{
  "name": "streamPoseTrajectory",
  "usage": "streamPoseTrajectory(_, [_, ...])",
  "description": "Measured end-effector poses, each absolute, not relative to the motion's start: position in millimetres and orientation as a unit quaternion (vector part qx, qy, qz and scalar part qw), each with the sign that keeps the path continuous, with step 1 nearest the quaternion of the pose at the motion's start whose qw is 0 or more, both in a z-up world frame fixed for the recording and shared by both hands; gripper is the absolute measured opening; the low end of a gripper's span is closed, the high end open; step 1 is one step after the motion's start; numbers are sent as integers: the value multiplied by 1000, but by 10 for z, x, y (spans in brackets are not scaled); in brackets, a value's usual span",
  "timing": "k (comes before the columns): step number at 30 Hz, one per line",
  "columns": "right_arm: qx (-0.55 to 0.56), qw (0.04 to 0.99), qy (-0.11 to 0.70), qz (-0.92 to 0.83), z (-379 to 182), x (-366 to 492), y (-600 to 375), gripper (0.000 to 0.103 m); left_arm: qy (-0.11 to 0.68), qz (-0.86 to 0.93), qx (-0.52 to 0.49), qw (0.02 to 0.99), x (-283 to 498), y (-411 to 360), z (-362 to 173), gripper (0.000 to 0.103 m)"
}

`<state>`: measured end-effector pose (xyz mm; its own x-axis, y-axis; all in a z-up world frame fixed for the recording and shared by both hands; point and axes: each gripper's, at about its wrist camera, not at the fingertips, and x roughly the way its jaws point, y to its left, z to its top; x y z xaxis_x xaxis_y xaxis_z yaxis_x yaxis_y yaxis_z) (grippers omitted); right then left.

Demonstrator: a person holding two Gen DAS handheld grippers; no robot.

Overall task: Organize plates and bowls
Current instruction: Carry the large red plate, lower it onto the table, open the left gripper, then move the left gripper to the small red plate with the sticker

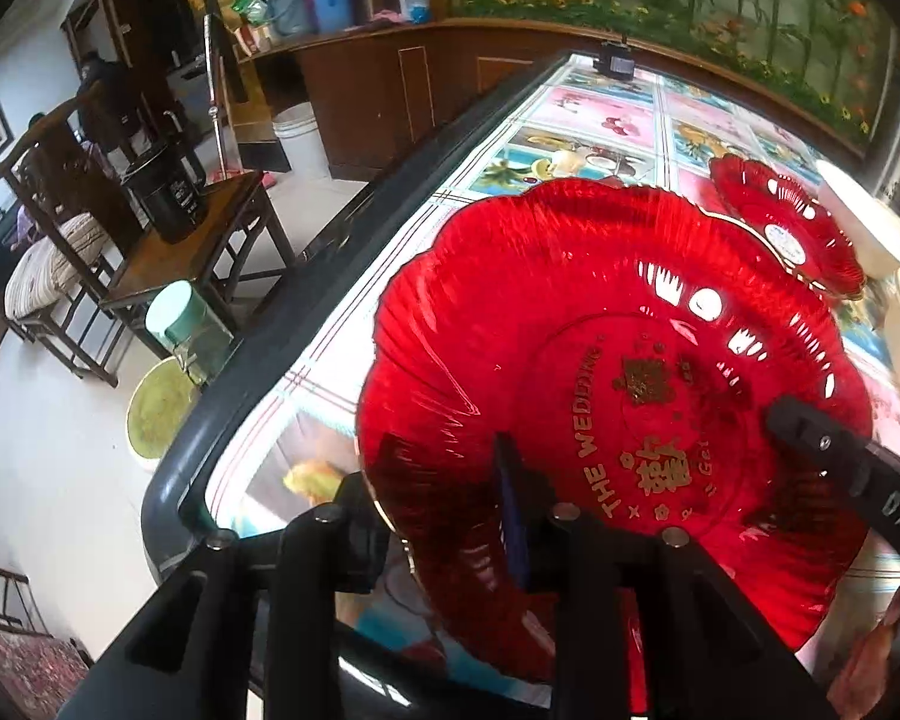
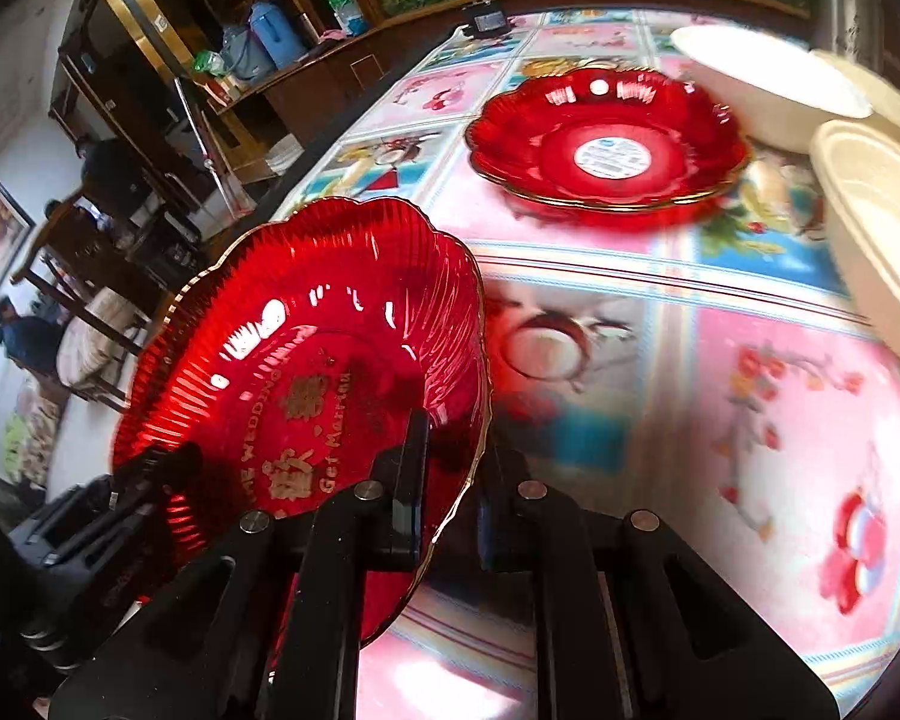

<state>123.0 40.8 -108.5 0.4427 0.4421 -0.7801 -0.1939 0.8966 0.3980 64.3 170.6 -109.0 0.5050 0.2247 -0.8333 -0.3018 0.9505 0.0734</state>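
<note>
A large red glass plate with gold "THE WEDDING" lettering is held tilted above the table. My left gripper is shut on its near-left rim. My right gripper is shut on its right rim; that gripper's finger also shows in the left wrist view. A second red plate with a white sticker lies flat further back on the table, also seen in the left wrist view. White bowls and a cream bowl stand at the right.
The table has a bright flowered cloth and a dark rounded edge. A small black device sits at the far end. Beyond the left edge stand wooden chairs, a side table with a black bucket and a jar.
</note>
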Motion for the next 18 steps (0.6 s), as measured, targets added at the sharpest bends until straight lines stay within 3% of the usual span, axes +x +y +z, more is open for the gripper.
streamPoseTrajectory(4, [155, 830, 491, 212, -1043, 1237, 282, 17, 439, 171, -32, 882, 452, 1709, -999, 35])
streamPoseTrajectory(14, [162, 869, 400, 244, -742, 797, -369, 27, 292, 229, -14, 929, -364, 1552, -498, 75])
streamPoseTrajectory(18, [196, 870, 390, 229, -707, 745, -701, 32, 280, 185, -30, 942, -338, 1423, -224, 81])
